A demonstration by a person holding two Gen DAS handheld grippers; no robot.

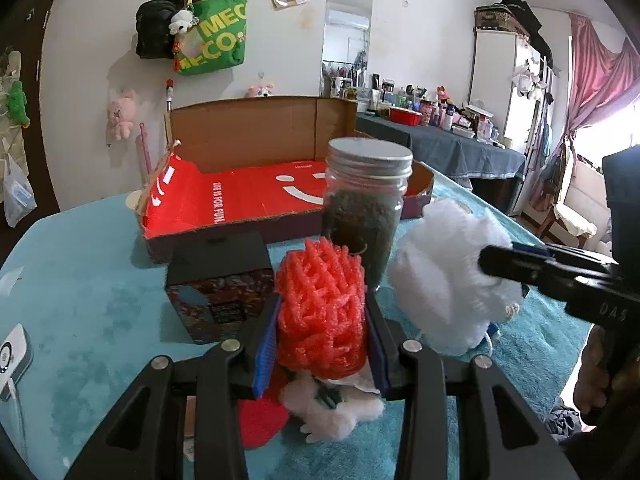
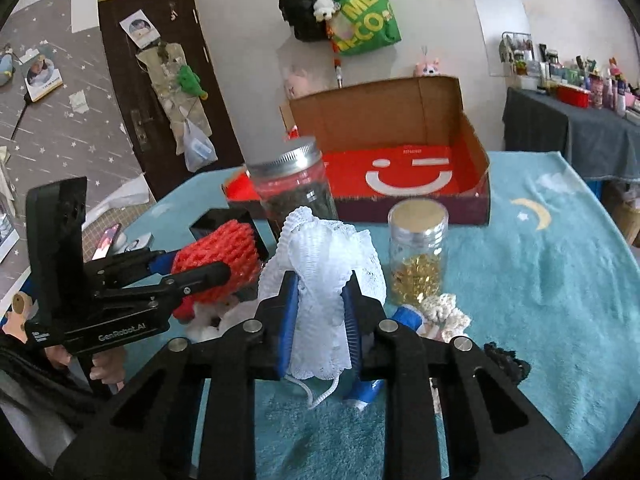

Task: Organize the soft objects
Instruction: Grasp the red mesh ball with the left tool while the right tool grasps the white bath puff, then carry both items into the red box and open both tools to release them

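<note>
My left gripper (image 1: 322, 312) is shut on a red foam net sleeve (image 1: 320, 304), its blue pads pressing both sides. From the right wrist view the same red sleeve (image 2: 218, 258) shows at the left, in the left gripper (image 2: 208, 268). My right gripper (image 2: 320, 300) is shut on a white foam net sleeve (image 2: 320, 276), squeezed between its pads. That white sleeve (image 1: 444, 276) appears fluffy at the right of the left wrist view, with the right gripper's finger (image 1: 520, 264) across it. An open cardboard box with a red floor (image 2: 400, 172) stands behind, also seen as the box (image 1: 248, 200).
On the teal blanket (image 2: 540, 280) stand a jar of dark contents (image 1: 366, 208), a jar of gold bits (image 2: 418, 252) and a black box (image 1: 222, 280). A cream crocheted piece (image 2: 444, 312), a blue-white object (image 2: 404, 316) and white fluff (image 1: 332, 404) lie nearby.
</note>
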